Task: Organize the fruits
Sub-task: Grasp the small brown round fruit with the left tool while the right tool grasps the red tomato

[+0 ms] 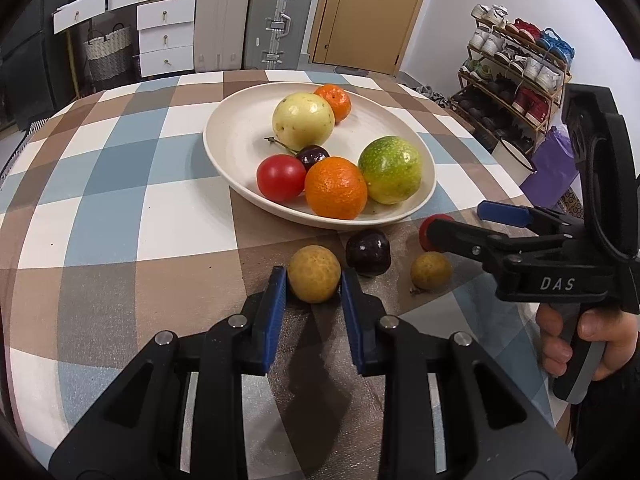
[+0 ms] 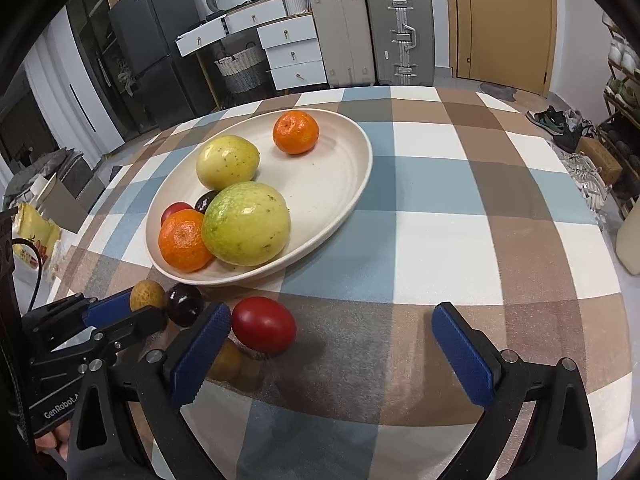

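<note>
A cream plate [image 1: 240, 148] holds two oranges, two yellow-green guavas, a red tomato and a dark cherry. In front of it on the cloth lie a tan longan [image 1: 314, 273], a dark plum [image 1: 368, 252], a second longan [image 1: 430, 270] and a red tomato [image 2: 264, 329]. My left gripper [image 1: 313, 280] is shut on the first longan, which rests on the table; it also shows in the right wrist view [image 2: 147, 295]. My right gripper [image 2: 332, 336] is wide open, with the red tomato just inside its left finger [image 2: 200, 356].
The table has a brown, blue and white checked cloth [image 2: 460, 200]. Suitcases [image 1: 256, 20], white drawers [image 1: 166, 36] and a door stand behind. A shoe rack [image 1: 516, 68] is at the right, beyond the table's edge.
</note>
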`<state>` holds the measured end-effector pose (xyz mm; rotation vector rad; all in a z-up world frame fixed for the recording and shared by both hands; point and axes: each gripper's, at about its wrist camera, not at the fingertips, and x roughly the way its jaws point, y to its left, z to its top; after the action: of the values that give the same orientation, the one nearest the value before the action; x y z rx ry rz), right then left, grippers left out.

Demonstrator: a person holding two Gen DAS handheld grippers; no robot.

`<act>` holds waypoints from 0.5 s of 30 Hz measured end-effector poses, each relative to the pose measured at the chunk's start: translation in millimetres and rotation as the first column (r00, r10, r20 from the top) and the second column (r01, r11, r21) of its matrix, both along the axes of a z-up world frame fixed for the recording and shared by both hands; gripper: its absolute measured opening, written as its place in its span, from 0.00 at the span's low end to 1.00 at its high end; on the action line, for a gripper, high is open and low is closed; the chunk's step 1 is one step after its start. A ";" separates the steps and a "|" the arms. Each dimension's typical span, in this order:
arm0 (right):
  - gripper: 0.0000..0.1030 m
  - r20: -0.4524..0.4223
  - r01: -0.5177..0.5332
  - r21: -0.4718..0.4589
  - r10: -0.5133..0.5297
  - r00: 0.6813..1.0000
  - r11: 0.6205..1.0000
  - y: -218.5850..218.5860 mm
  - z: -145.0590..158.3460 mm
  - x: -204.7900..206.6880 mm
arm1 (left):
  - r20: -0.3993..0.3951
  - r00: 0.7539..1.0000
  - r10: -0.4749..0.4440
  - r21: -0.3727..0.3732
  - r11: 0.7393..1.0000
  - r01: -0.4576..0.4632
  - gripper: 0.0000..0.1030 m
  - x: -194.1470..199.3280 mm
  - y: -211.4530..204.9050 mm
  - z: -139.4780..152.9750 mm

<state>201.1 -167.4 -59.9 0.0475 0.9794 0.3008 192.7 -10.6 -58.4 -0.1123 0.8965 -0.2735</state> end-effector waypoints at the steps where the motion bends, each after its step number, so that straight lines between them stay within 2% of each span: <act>1: 0.99 0.004 0.005 -0.004 -0.005 1.000 1.000 -2.6 1.9 -1.4 | -0.002 1.000 0.003 0.000 1.000 -0.003 0.24 0.2 0.5 -0.2; 7: 0.95 0.015 -0.023 -0.018 0.023 1.000 1.000 -6.5 4.7 -10.6 | -0.003 1.000 0.007 0.001 1.000 -0.007 0.24 0.3 1.7 -0.5; 9: 0.82 0.017 -0.048 -0.004 0.048 0.999 0.999 -4.6 5.4 -13.7 | -0.003 1.000 0.006 0.002 1.000 -0.006 0.24 0.2 1.8 -0.6; 15: 0.59 0.017 -0.100 0.012 0.100 0.995 0.995 3.7 3.4 -18.0 | -0.002 1.000 0.005 0.005 1.000 -0.005 0.24 -0.3 1.2 -0.4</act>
<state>183.1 -163.7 -56.5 0.0081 0.9653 0.3988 192.4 -9.4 -58.8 -0.1104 0.8986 -0.2663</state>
